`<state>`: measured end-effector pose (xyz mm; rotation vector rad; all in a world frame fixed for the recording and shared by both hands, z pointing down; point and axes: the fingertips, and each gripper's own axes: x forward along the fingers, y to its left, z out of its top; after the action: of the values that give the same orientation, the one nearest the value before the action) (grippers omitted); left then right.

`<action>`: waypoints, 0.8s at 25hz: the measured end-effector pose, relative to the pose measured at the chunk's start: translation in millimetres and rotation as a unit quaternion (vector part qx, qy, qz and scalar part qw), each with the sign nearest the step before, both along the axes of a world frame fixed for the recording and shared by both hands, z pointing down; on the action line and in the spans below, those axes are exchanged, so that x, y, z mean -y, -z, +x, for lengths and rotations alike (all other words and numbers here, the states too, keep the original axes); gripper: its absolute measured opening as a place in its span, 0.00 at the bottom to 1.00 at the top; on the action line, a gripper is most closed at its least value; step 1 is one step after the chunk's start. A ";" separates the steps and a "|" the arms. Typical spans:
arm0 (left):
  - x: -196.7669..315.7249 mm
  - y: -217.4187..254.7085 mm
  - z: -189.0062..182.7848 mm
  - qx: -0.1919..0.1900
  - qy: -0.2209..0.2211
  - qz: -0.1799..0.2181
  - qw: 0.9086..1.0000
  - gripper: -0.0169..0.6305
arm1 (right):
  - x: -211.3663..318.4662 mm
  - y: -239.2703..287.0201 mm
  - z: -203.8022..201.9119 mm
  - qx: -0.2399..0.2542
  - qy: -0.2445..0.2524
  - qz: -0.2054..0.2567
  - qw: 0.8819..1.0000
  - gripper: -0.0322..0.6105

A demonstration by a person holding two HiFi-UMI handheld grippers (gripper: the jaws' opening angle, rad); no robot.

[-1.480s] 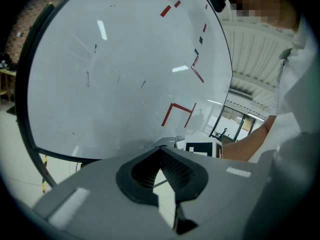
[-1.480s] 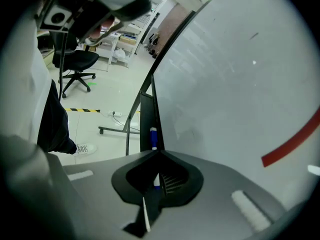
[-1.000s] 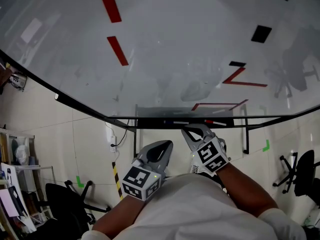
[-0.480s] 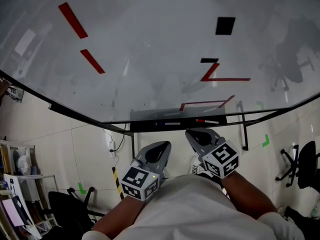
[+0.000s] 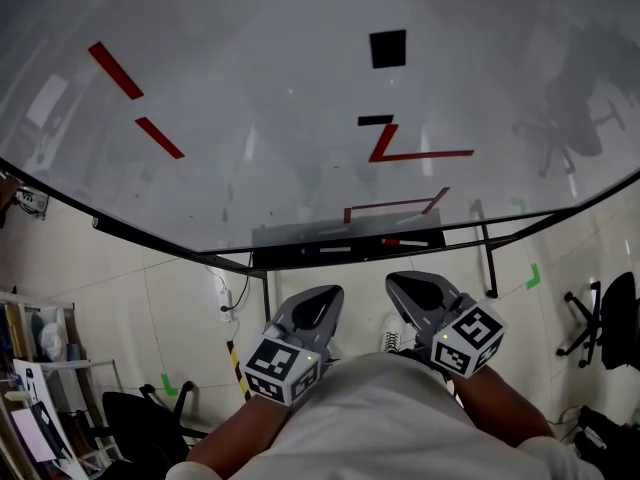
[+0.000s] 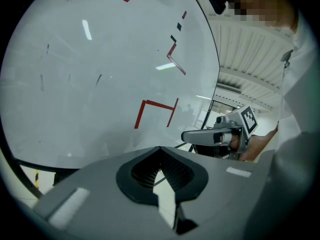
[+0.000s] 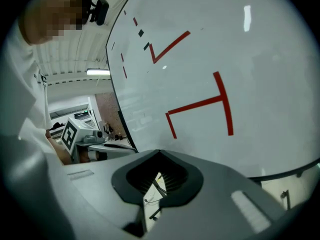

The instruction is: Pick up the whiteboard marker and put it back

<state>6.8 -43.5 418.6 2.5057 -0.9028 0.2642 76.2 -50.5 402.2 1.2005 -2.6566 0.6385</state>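
Two markers lie in the dark tray point(image 5: 270, 261) under the whiteboard point(image 5: 300, 118): a white and blue whiteboard marker point(image 5: 326, 250) and a red-capped one point(image 5: 404, 241). My left gripper point(image 5: 318, 302) hangs below the tray, shut and empty. My right gripper point(image 5: 410, 288) is beside it, just under the tray's right part, also shut with nothing held. In the left gripper view my left gripper point(image 6: 160, 148) faces the board, and the right gripper point(image 6: 216, 136) shows off to the right. The right gripper view has my right gripper point(image 7: 159, 152) aimed at the red lines on the board.
Red strokes point(image 5: 415, 155) and black squares point(image 5: 388, 48) mark the board. Its black stand legs point(image 5: 490, 263) reach the tiled floor. Office chairs stand at right point(image 5: 600, 333) and lower left point(image 5: 135, 418). A shelf point(image 5: 30, 388) with papers is far left.
The right gripper has drawn down and to the right, away from the tray. The head view has shifted, so the board marks sit further left. The left gripper has hardly moved.
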 end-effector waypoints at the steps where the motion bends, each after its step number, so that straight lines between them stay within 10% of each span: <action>1: -1.2 0.5 1.5 0.000 -0.001 0.001 1.000 0.05 | -3.0 1.0 4.0 0.002 -0.005 0.001 1.000 0.05; 20: -10.5 7.6 -12.7 -0.012 -0.021 0.017 1.000 0.05 | -21.3 3.7 -4.8 -0.016 -0.027 0.006 0.999 0.05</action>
<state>-5.9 -33.0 411.0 2.5565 -0.8520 0.2328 71.5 -29.2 398.4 1.2791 -2.6139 0.6075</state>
